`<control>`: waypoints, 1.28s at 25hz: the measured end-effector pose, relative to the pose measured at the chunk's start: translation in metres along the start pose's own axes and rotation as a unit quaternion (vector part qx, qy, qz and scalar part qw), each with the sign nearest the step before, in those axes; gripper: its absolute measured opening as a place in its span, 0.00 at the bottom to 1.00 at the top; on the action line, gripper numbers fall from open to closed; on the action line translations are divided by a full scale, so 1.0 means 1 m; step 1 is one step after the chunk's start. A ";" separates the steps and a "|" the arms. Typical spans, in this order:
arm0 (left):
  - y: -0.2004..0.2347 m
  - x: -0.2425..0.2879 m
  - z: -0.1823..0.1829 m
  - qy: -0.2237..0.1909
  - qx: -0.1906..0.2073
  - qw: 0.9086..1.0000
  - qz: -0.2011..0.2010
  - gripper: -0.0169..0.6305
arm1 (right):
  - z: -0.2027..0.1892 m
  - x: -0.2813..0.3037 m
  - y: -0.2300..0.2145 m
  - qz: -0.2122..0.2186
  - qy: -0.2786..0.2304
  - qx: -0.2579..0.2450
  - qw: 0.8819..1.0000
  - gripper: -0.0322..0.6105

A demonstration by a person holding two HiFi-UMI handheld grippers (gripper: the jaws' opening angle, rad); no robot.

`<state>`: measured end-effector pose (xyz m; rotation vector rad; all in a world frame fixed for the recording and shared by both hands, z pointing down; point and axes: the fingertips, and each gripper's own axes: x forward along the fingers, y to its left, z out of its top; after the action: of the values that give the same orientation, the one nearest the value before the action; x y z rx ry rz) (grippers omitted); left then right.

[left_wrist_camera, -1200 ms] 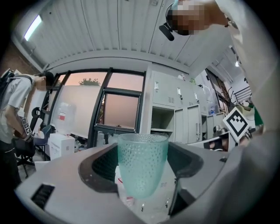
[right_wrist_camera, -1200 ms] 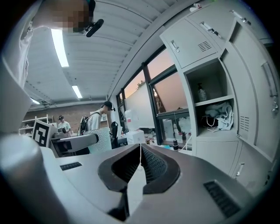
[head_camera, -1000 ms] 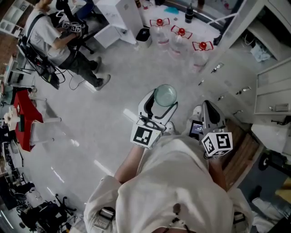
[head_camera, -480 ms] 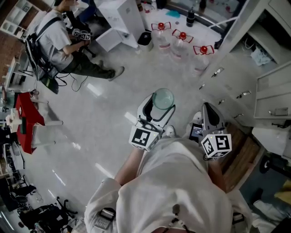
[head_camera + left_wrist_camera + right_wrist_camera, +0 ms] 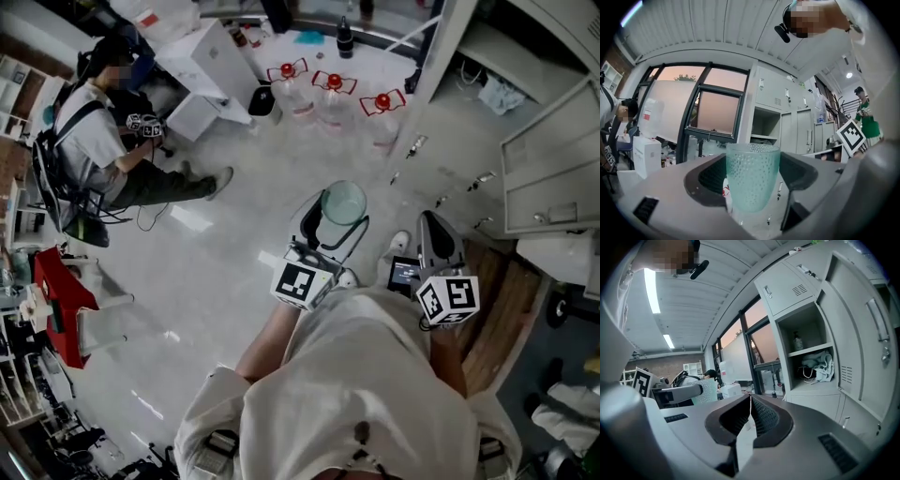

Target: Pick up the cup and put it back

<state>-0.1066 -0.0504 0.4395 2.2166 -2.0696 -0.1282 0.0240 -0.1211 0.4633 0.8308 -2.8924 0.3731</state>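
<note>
A pale green dimpled glass cup (image 5: 751,176) stands upright between the two jaws of my left gripper (image 5: 752,173), whose pads press on its sides. From the head view the cup (image 5: 343,201) is held out in front of me above the floor by the left gripper (image 5: 333,225). My right gripper (image 5: 437,239) is beside it on the right, shut with nothing between its jaws; in the right gripper view (image 5: 750,416) the pads meet. That view also has the cup (image 5: 707,391) at the left.
Open metal lockers (image 5: 539,169) stand to my right, one shelf (image 5: 811,376) holding a bundle of cloth. Three water jugs with red caps (image 5: 328,89) stand on the floor ahead. A seated person (image 5: 103,155) with grippers is at the left, near a white box (image 5: 202,66).
The view has swung, so the jugs, the seated person and the lockers shifted in the frame. The cup stays in the left gripper and both grippers keep their places.
</note>
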 end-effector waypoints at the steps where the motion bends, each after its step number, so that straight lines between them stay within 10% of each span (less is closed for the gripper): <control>1: -0.003 0.011 0.003 0.000 0.000 1.000 -0.008 0.57 | 0.003 0.001 -0.009 -0.007 -0.001 0.003 1.000 0.09; 17: -0.072 0.207 0.019 -0.002 0.009 0.996 -0.089 0.57 | 0.048 0.018 -0.151 -0.044 -0.020 0.021 0.999 0.09; 32: -0.122 0.356 0.037 -0.012 0.026 0.992 -0.122 0.57 | 0.070 0.036 -0.201 0.025 -0.021 -0.015 0.999 0.09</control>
<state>0.0338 -0.3981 0.3903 2.5051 -1.8237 -0.1233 0.0986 -0.3223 0.4429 0.7711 -2.9551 0.3187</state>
